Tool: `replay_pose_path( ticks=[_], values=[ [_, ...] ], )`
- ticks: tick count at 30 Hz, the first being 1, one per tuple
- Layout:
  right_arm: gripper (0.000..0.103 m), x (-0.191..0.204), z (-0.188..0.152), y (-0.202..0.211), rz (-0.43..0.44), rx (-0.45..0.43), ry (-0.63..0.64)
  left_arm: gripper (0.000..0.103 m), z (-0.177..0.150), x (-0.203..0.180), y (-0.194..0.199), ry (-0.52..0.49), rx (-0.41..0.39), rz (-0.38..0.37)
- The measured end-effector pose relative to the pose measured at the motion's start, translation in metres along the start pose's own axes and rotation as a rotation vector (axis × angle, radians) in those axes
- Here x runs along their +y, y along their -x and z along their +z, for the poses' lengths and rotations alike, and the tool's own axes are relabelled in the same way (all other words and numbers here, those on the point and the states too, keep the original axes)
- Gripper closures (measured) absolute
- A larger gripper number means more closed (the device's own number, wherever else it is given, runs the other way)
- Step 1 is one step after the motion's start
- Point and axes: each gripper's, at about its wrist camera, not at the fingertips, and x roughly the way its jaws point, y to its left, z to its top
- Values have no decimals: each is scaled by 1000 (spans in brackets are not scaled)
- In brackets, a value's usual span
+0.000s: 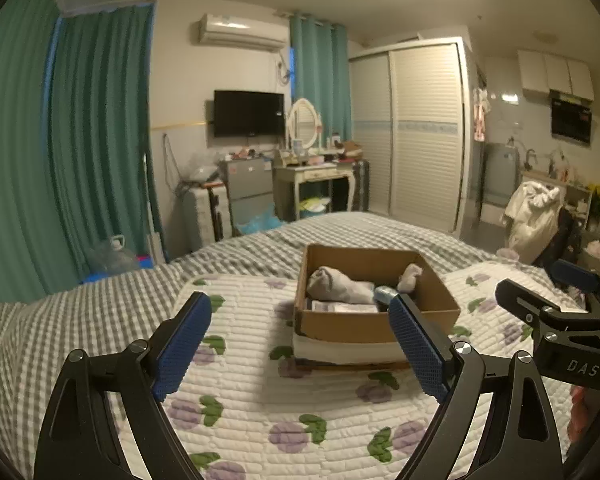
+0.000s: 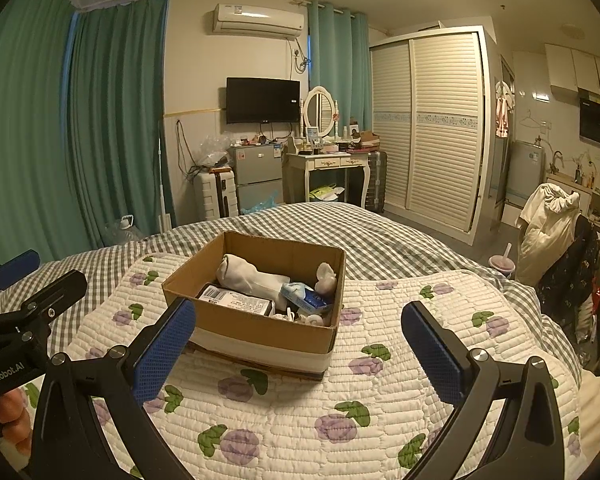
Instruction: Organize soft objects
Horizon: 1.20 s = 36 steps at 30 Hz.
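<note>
I have both tools hovering over the quilted white bed cover with purple flowers (image 2: pixel 340 420), and neither carries anything. The left gripper (image 1: pixel 300 344) has its blue-padded jaws spread wide with only the cover between them, and the right gripper (image 2: pixel 300 344) is spread the same way, also empty.

The soft things sit in the open brown cardboard box (image 2: pixel 260 330) in the middle of the bed, just ahead of both tools. Inside it I see a rolled grey-white cloth bundle (image 2: pixel 248 276) lying across the back, a small pale crumpled fabric lump (image 2: pixel 326 278) against the right wall, a blue-and-white soft packet (image 2: pixel 306 298) beside it, and a dark flat pack with a white label (image 2: pixel 232 300) at the front left. A few small pale items lie in the front corner; I cannot tell what they are.

Nothing soft lies loose on the cover, so I judge the gathering largely finished, unless the contents are meant to be sorted further
</note>
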Motion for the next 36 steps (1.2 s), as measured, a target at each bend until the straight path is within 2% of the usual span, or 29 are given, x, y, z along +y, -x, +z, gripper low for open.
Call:
replay_pose_path(
  ticks=[36],
  values=[
    [0, 1, -5, -2, 4, 7, 6, 11, -4, 4, -1, 4, 5, 1]
  ],
)
